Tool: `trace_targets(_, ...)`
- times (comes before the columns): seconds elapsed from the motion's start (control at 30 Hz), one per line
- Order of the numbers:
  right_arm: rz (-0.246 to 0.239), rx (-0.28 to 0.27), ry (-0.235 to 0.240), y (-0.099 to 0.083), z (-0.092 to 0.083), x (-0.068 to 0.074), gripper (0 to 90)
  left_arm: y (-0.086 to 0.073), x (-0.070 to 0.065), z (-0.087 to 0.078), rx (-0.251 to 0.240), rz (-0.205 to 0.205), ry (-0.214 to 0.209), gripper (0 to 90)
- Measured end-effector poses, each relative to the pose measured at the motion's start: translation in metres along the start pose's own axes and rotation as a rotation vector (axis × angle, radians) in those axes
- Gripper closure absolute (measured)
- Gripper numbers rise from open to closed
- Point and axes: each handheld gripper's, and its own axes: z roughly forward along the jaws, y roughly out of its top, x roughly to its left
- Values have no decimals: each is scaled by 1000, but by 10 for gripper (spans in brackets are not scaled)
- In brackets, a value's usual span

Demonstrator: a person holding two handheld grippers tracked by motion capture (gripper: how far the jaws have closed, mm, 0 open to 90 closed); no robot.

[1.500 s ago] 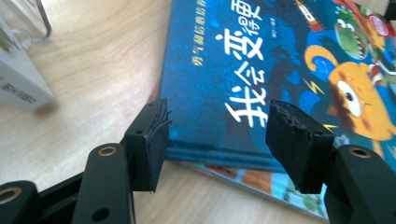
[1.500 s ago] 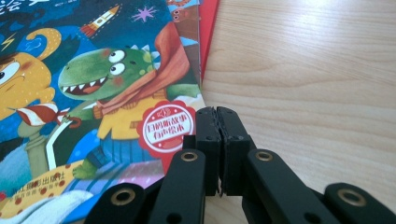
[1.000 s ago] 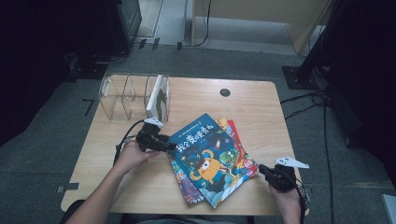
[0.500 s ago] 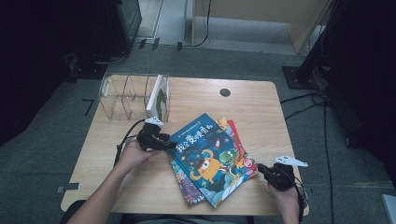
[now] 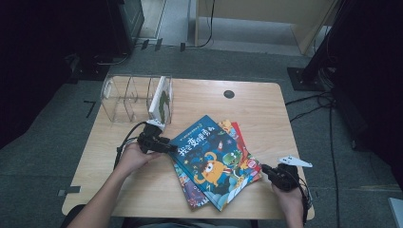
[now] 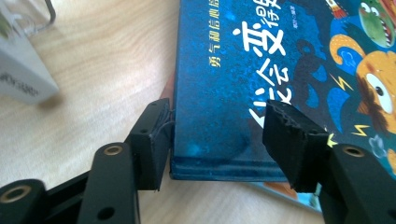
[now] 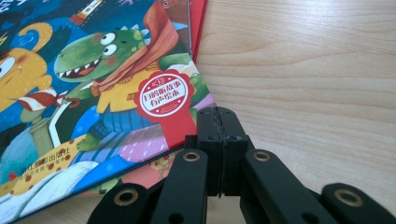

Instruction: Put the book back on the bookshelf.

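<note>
the top book (image 5: 214, 159) lies on a fanned stack mid-table, long axis running diagonally from the left gripper (image 5: 167, 145) toward the right gripper (image 5: 267, 169). the left gripper's jaws straddle its near corner, closing in but not yet pinching (one pad touches the edge). the right gripper is clenched empty beside the far corner.

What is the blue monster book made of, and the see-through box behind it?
The blue picture book looks like thick card with a glossy printed cover; light gleams on it and its edge is stiff. The clear organizer box seems to be hard transparent plastic, perhaps acrylic, since the table shows through its walls.
</note>
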Motion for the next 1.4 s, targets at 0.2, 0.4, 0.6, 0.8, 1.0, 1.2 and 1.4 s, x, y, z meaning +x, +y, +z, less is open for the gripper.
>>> trace_targets(0.2, 10, -2, 4, 6, 5, -5, 900, -9, -6, -4, 6, -7, -10, 437)
trace_targets(0.4, 18, -6, 1, 14, 12, -9, 900, -16, -13, -8, 5, 2, -6, 427)
trace_targets(0.6, 21, -8, 8, 21, 20, -12, 900, -13, -13, -7, -32, -41, -12, 430)
trace_targets(0.8, 21, -11, 17, 28, 26, -14, 900, -18, -17, -8, -29, -50, -1, 432)
trace_targets(1.0, 22, -13, 21, 34, 32, -16, 900, -26, -24, -12, -19, -51, 3, 433)
trace_targets(1.2, 21, -9, 29, 40, 40, -18, 900, -34, -31, -15, -17, -58, 9, 427)
trace_targets(1.4, 7, -2, 23, 49, 48, -15, 900, -41, -34, -18, -11, -59, 24, 406)
